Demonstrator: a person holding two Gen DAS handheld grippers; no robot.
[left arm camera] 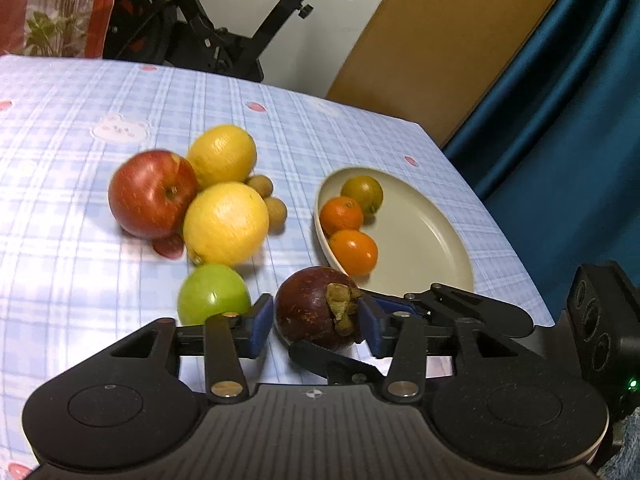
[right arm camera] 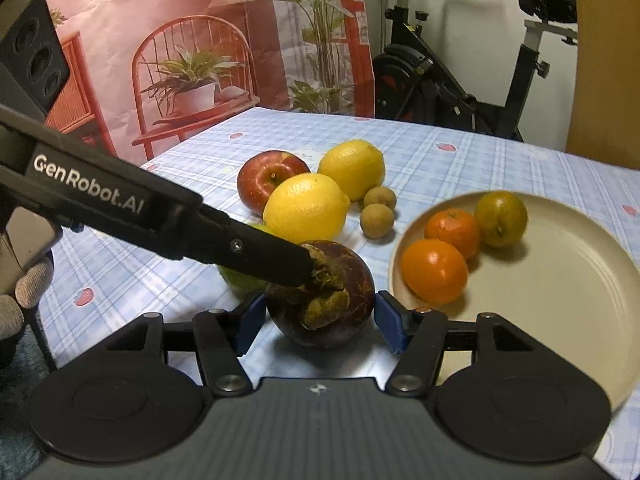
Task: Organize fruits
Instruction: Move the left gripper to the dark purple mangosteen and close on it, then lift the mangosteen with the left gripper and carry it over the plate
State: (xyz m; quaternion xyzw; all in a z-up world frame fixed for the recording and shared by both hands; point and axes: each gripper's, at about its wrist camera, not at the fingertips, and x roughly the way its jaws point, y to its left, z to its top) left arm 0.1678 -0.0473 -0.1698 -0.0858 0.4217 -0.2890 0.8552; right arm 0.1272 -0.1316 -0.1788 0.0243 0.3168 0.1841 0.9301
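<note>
While left gripper (left arm camera: 316, 320) clamps one mangosteen (left arm camera: 310, 304), right gripper (right arm camera: 320, 320) straddles it open; three citrus (right arm camera: 434, 272) on plate (right arm camera: 560, 280).

Two low, close fisheye views — the left wrist camera faces across the table (left arm camera: 72, 240) from its near edge, the right wrist camera likewise — both sharing the mangosteen (left arm camera: 316, 308), plate (right arm camera: 560, 280) and fruit pile.

The only readable text is "GenRobot.AI", in white letters on the black side of the left gripper (right arm camera: 310, 268), seen in the right wrist view where it reaches in from the left. No other words, numbers or labels can be read in either view.
</note>
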